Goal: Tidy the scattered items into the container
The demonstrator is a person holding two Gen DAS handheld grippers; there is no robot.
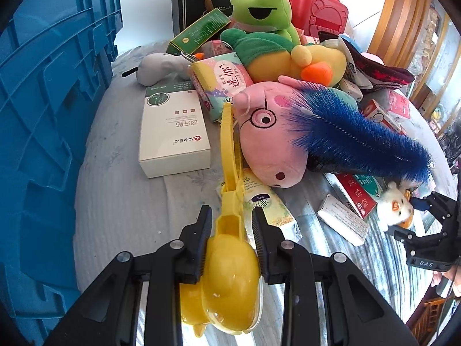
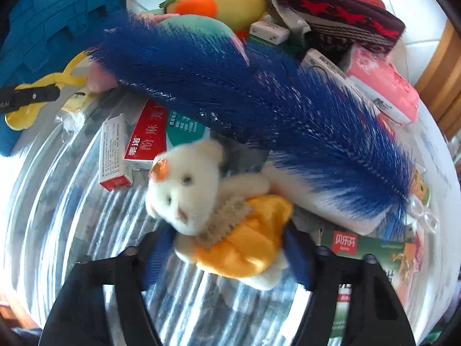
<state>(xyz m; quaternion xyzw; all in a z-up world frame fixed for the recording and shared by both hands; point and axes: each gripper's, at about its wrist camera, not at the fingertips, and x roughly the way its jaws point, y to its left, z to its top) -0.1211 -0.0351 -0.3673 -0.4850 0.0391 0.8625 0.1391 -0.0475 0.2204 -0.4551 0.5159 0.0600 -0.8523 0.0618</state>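
Grasping yellow scoop toy (image 1: 230, 262) in my left claw (image 1: 232, 240) beside blue crate (image 1: 52, 115); right claw (image 2: 227, 248) straddles small bear (image 2: 219, 204), grip uncertain. Next: carry the toy into the crate.

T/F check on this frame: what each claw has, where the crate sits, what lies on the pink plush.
1. The left claw is shut on the yellow plastic toy. True.
2. The small white bear sits between the right claw's fingers. True.
3. The blue crate is right of the pile in the left wrist view. False: it is left.
4. A red brush lies on the pink plush. False: the brush is blue.
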